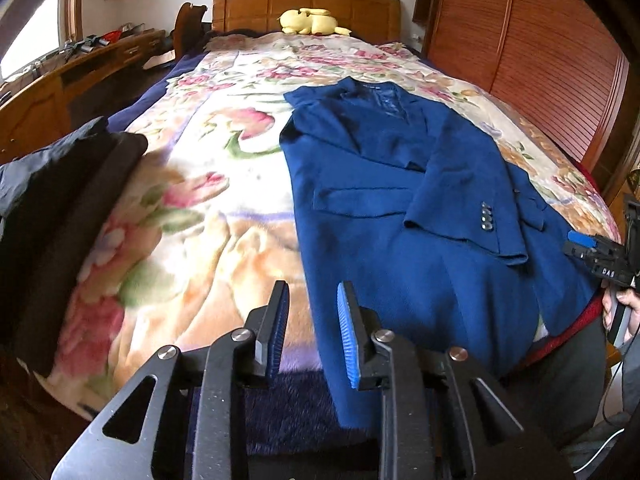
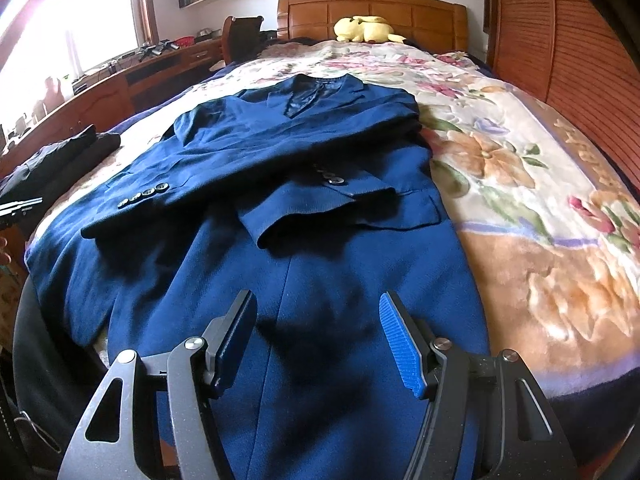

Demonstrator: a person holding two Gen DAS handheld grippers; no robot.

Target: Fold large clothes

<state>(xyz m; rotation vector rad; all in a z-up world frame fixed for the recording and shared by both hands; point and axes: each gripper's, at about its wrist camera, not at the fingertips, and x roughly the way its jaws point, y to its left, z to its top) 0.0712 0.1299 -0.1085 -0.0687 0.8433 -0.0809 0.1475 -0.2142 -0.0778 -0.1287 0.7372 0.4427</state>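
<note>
Lying flat on the floral blanket (image 2: 520,184) of the bed, the blue coat (image 2: 304,208) is what we see first: front up, both sleeves folded across its chest, cuff buttons showing, lapels open on a darker lining. Our left gripper (image 1: 313,326) hovers over the blanket beside the coat's hem, jaws narrowly parted with nothing between them. Our right gripper (image 2: 318,340) hangs above the coat's lower part, jaws wide, gripping nothing. Only the left view shows the coat's bare left-hand edge and the dark folded garment (image 1: 60,184) close up; only the right view shows both sleeves whole. The coat runs lengthwise along the bed, collar toward the headboard (image 2: 372,6) and yellow plush toy (image 2: 366,29), hem toward us.
</note>
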